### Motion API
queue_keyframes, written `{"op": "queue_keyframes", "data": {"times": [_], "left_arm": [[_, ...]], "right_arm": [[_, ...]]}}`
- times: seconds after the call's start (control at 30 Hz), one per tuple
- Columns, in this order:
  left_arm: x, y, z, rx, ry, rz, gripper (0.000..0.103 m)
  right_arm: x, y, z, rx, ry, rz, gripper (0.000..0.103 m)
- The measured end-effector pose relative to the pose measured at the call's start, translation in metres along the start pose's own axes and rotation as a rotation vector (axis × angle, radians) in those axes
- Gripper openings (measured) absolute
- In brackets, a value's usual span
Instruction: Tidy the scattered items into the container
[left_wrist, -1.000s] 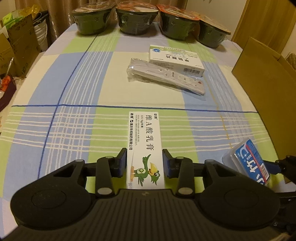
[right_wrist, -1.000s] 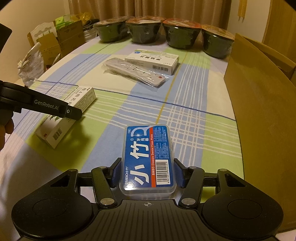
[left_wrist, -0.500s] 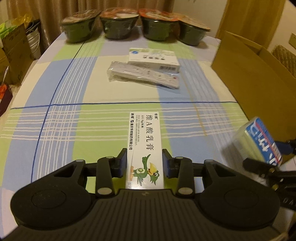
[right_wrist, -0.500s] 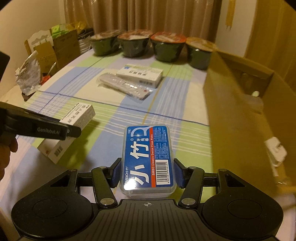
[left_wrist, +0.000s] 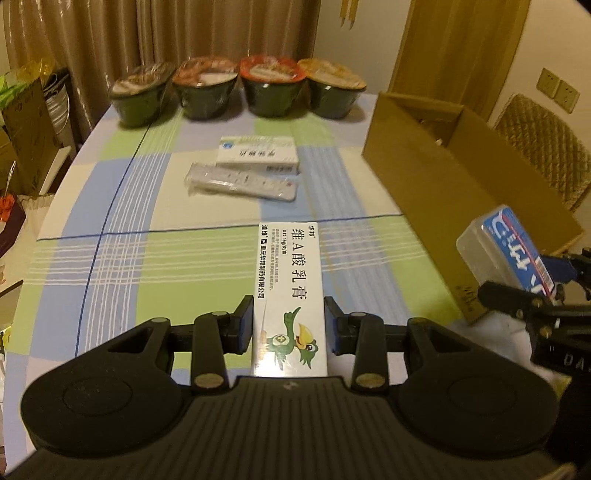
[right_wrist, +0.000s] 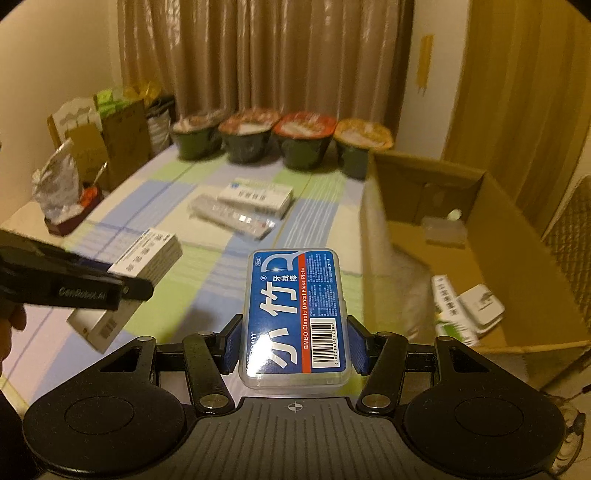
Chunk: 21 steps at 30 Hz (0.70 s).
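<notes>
My left gripper (left_wrist: 289, 325) is shut on a white ointment box (left_wrist: 290, 280) printed with a green bird, held above the checked tablecloth. In the right wrist view that ointment box (right_wrist: 144, 266) hangs in the air at the left. My right gripper (right_wrist: 295, 343) is shut on a clear floss-pick case with a blue label (right_wrist: 295, 295), raised beside the open cardboard box (right_wrist: 517, 229). The left wrist view shows the floss case (left_wrist: 506, 251) close to the cardboard box's (left_wrist: 424, 177) near wall. A white medicine box (left_wrist: 258, 155) and a bagged remote (left_wrist: 240, 181) lie mid-table.
Several sealed noodle bowls (left_wrist: 236, 88) line the table's far edge. Inside the cardboard box lie a clear case (right_wrist: 443, 230) and white packets (right_wrist: 480, 306). Cartons and bags (right_wrist: 99, 140) stand off the table's left side. A wicker chair (left_wrist: 546, 147) is behind the box.
Both grippers have risen with their items. The ointment box has come up off the cloth. The floss case has moved toward the cardboard box, whose inside now shows.
</notes>
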<state>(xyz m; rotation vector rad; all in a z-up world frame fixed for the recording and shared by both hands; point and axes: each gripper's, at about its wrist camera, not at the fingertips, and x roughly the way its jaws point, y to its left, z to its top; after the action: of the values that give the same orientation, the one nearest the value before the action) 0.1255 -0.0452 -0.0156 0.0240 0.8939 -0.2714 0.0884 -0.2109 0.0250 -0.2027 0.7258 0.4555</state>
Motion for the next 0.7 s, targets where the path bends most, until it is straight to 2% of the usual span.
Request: {"op": "queue_keyframes", "data": {"times": [0.13,0.37,0.7], "left_arm": [[-0.016,-0.018,0.002,0.008,-0.01,-0.008,0.033],[-0.028,-0.065,0.012,0.043,-0.028,-0.068,0.033],[-0.024,-0.144,0.05,0.122,-0.076,-0.176,0.033]], "right_arm": [[-0.023,-0.016,0.007,0.027,-0.047,-0.028,0.058],[-0.05,-0.049,0.018,0.108,-0.104,-0.065,0.059],[-0.065,-0.112,0.026,0.18,-0.134,-0.163,0.059]]}}
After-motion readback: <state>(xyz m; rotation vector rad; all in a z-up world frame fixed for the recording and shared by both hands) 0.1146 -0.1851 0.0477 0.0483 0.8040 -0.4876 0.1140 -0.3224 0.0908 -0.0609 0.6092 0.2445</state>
